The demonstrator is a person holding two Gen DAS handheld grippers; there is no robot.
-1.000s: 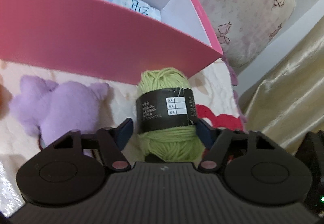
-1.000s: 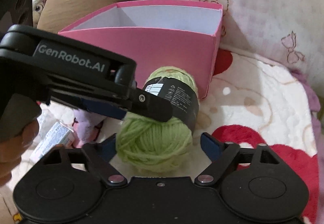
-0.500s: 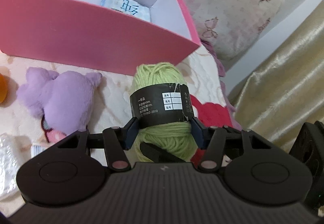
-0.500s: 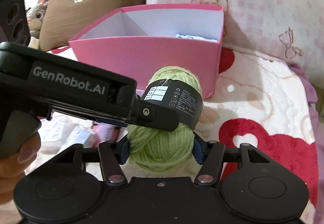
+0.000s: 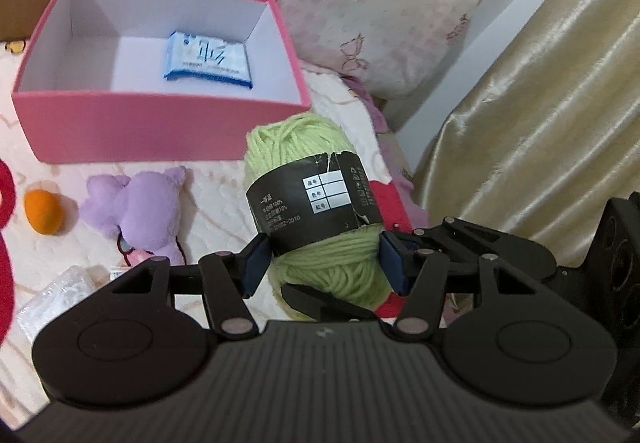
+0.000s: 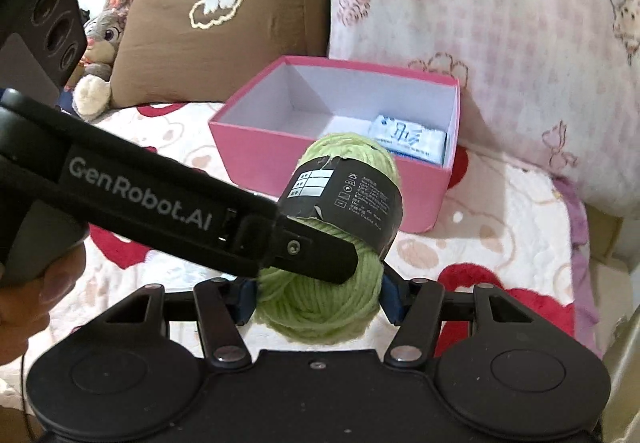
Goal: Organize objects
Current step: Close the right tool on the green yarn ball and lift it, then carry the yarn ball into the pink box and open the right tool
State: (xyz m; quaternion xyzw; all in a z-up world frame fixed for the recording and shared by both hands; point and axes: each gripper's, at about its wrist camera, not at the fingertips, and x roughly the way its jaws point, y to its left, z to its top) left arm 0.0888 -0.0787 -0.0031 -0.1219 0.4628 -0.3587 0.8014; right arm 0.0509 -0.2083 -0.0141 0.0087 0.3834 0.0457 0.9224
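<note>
Both grippers clamp one green yarn ball [image 5: 316,203], lifted clear of the bedspread [image 6: 492,243] just near of the pink box [image 5: 160,131]. The left gripper [image 5: 324,263] pinches its lower half; the right gripper [image 6: 316,299] seems pressed against both sides too. A blue packet [image 5: 208,61] lies in the box.

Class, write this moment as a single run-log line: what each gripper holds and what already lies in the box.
left gripper: shut on yarn ball | right gripper: shut on yarn ball | yarn ball: held above bed | pink box: tissue pack inside
</note>
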